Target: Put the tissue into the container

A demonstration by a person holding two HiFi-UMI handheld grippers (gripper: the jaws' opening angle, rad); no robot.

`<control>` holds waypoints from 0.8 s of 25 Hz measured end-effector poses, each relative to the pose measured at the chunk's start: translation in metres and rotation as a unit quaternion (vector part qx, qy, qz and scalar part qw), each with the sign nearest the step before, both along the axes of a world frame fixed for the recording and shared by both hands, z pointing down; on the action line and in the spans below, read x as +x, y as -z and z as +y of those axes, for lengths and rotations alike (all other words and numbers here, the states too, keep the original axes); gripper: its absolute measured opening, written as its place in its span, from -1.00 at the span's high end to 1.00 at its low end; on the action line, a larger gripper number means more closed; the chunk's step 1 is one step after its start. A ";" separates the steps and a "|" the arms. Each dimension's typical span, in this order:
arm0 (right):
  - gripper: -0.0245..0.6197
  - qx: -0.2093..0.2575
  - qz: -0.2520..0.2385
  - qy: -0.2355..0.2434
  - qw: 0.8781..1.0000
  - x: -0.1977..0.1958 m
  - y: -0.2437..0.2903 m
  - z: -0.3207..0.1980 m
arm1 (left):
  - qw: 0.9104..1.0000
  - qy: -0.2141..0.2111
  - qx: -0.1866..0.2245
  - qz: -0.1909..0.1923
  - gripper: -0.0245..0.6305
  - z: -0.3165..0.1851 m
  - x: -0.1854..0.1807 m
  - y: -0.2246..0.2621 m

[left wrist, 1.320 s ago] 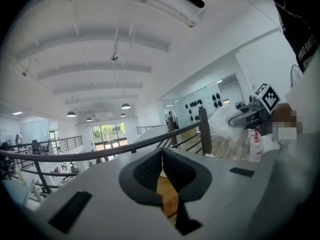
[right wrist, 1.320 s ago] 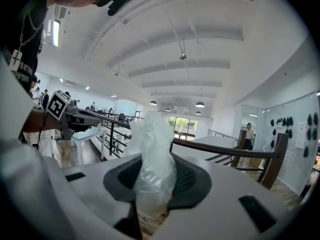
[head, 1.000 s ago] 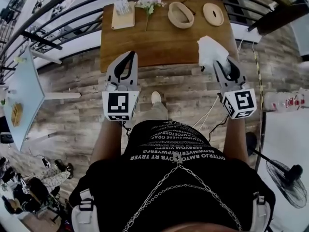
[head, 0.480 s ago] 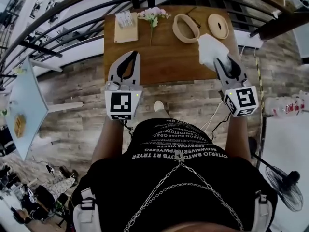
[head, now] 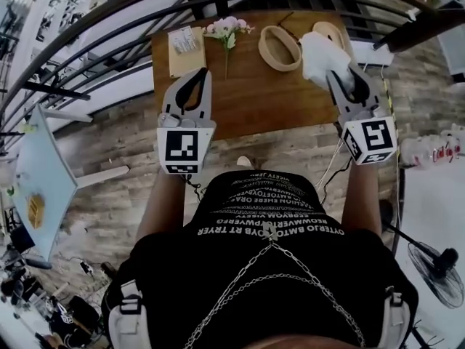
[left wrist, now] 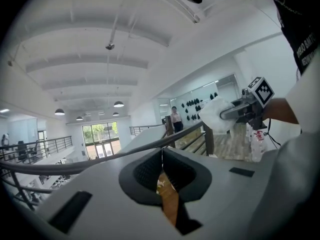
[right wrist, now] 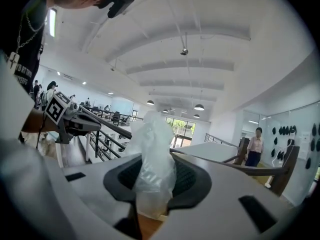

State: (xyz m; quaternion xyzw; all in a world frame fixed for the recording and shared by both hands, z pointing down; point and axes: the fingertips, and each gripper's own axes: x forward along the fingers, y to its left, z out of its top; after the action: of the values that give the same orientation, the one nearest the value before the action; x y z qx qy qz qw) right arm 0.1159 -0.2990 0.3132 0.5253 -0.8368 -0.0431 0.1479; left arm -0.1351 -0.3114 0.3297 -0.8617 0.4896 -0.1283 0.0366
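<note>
My right gripper (head: 336, 73) is shut on a crumpled white tissue (head: 318, 52), which hangs over the back right of the wooden table (head: 254, 97). The tissue (right wrist: 152, 156) fills the gap between the jaws in the right gripper view. An oval wooden container (head: 280, 47) stands just left of the tissue, with nothing visible inside. My left gripper (head: 199, 75) hovers over the table's left half, jaws shut and holding nothing; its jaws meet in the left gripper view (left wrist: 162, 153). That view also shows the tissue (left wrist: 214, 115) off to the right.
A flat oval lid (head: 329, 29) lies behind the tissue, partly hidden by it. Pink flowers (head: 227, 27) and a tan board (head: 184, 42) sit at the table's back left. Black railing (head: 94, 27) runs behind. A fan (head: 436, 267) stands on the floor at right.
Both grippers have moved forward over the table. The tissue has gone from the table's front right edge to its back right, beside the container and over the lid.
</note>
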 end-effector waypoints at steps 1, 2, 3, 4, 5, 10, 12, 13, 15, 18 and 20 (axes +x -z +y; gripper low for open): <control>0.55 -0.002 0.001 -0.001 1.000 0.001 -0.002 -0.002 | 1.000 -0.005 -0.002 0.001 0.84 -0.002 0.004 -0.002; 0.55 -0.005 0.001 -0.005 1.000 0.005 -0.005 -0.004 | 1.000 -0.009 -0.004 0.001 0.84 -0.005 0.007 -0.004; 0.55 -0.010 0.000 -0.010 1.000 0.010 -0.010 -0.005 | 1.000 -0.012 -0.006 0.000 0.84 -0.007 0.011 -0.007; 0.55 -0.017 -0.002 -0.015 1.000 0.015 -0.017 -0.008 | 1.000 -0.014 -0.009 -0.001 0.84 -0.011 0.015 -0.009; 0.55 -0.025 -0.005 -0.020 0.999 0.021 -0.024 -0.011 | 1.000 -0.014 -0.011 -0.001 0.84 -0.014 0.017 -0.011; 0.55 -0.055 -0.006 -0.025 0.998 0.041 -0.056 -0.035 | 1.000 -0.008 -0.014 -0.004 0.84 -0.036 0.026 -0.016; 0.55 -0.065 -0.008 -0.023 0.998 0.049 -0.068 -0.052 | 1.000 -0.003 -0.016 -0.005 0.84 -0.049 0.031 -0.018; 0.55 -0.071 -0.010 -0.023 0.997 0.053 -0.075 -0.061 | 1.000 0.000 -0.019 -0.005 0.84 -0.056 0.033 -0.020; 0.55 -0.084 -0.011 -0.023 0.996 0.060 -0.089 -0.081 | 1.000 0.004 -0.025 -0.006 0.84 -0.071 0.039 -0.022; 0.55 -0.108 -0.009 -0.017 0.994 0.067 -0.116 -0.111 | 0.999 0.010 -0.031 -0.007 0.84 -0.095 0.048 -0.026; 0.55 -0.125 -0.008 -0.010 0.992 0.070 -0.136 -0.130 | 0.999 0.017 -0.036 -0.008 0.84 -0.113 0.053 -0.029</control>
State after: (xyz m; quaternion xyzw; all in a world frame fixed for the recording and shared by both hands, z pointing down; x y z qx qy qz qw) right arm 0.1857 -0.4287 0.4493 0.5115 -0.8314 0.0681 0.2061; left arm -0.0818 -0.4242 0.3585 -0.8531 0.4988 -0.1530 0.0075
